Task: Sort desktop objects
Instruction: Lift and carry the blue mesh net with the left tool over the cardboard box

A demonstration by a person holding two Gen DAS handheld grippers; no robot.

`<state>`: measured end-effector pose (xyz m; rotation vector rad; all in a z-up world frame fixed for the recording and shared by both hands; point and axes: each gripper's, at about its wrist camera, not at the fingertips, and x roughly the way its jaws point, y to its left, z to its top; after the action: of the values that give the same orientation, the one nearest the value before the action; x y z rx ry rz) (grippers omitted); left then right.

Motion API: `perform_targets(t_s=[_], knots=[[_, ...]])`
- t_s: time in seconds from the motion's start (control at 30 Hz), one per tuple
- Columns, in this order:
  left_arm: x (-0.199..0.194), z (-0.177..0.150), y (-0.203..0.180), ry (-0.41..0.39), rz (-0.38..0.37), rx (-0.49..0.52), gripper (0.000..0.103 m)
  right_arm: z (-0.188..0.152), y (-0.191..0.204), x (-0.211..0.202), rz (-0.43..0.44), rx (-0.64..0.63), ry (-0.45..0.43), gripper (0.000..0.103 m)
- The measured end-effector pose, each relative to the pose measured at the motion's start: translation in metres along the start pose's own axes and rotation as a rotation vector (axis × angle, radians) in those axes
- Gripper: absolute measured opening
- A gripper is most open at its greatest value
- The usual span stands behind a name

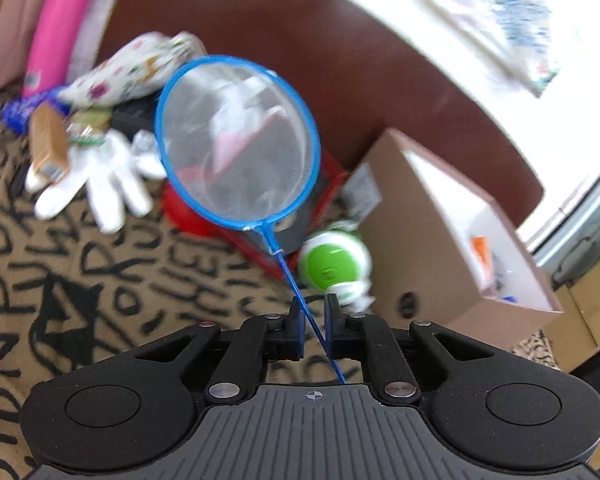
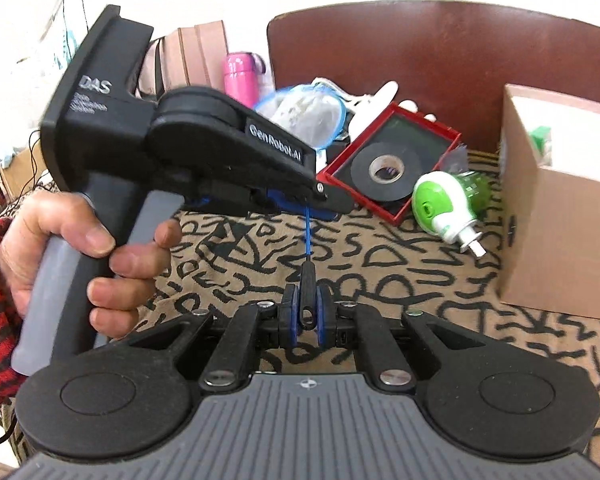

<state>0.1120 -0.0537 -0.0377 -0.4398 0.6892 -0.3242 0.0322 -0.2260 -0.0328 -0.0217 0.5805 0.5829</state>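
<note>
A blue-rimmed fish net [image 1: 236, 144] with a thin blue shaft is held in the air by both grippers. My left gripper [image 1: 313, 320] has its jaws narrowly apart around the blue shaft; I cannot tell whether they press it. My right gripper [image 2: 307, 312] is shut on the net's black handle end [image 2: 307, 292]. In the right wrist view the left gripper [image 2: 332, 206] sits ahead, over the shaft, with the net hoop [image 2: 312, 116] behind it.
A cardboard box [image 1: 440, 232] [image 2: 556, 216] stands at the right. A red tray [image 2: 392, 160] holds black tape [image 2: 386, 170]. A green-and-white plug-in device [image 2: 444, 204] [image 1: 334, 266], white gloves [image 1: 96, 184], a pink bottle [image 2: 242, 78] and a patterned pouch [image 1: 132, 68] lie on the patterned cloth [image 2: 380, 280].
</note>
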Motion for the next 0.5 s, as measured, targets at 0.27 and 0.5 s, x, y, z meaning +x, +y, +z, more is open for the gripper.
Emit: perform_targets(t_s=[0.27, 0.5], knots=[[0.002, 0.021, -0.073, -0.040, -0.086, 0.137, 0.005, 0.012, -0.023, -0.046, -0.091, 0.023, -0.140, 0.010], [0.037, 0.045, -0.146, -0.038, -0.170, 0.203, 0.004, 0.030, -0.068, -0.081, -0.243, 0.020, -0.252, 0.010]])
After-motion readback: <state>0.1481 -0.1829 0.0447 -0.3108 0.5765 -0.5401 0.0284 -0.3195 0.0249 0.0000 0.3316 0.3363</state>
